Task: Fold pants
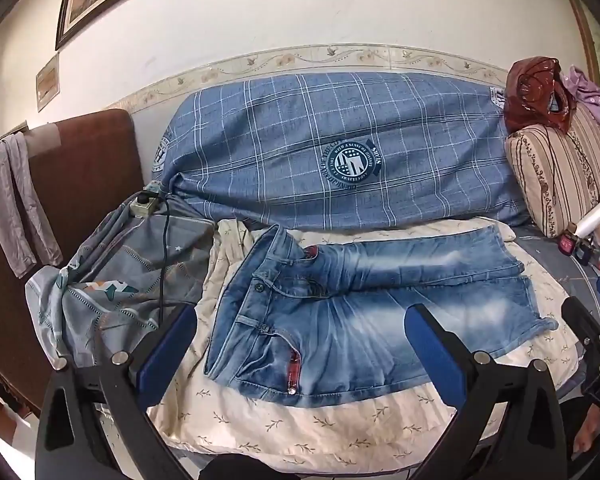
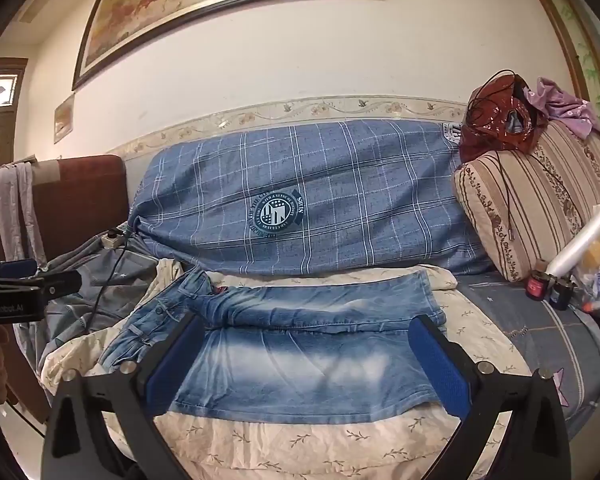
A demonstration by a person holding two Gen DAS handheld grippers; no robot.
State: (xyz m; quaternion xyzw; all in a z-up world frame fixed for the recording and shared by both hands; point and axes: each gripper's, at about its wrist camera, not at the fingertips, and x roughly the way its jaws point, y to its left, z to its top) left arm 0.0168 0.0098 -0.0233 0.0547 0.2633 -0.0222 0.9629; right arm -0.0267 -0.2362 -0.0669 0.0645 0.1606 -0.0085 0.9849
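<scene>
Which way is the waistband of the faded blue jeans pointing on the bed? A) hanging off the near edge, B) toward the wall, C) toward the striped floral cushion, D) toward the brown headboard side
D: the faded blue jeans lie flat on the cream leaf-print sheet, button and waistband at the end nearest the brown headboard, leg hems toward the striped floral cushion.

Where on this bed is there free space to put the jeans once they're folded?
The cream leaf-print sheet is bare along the near edge, in front of the jeans. Another bare strip lies between the leg hems and the striped cushion. Left is crowded with the grey bedding and cable.
</scene>
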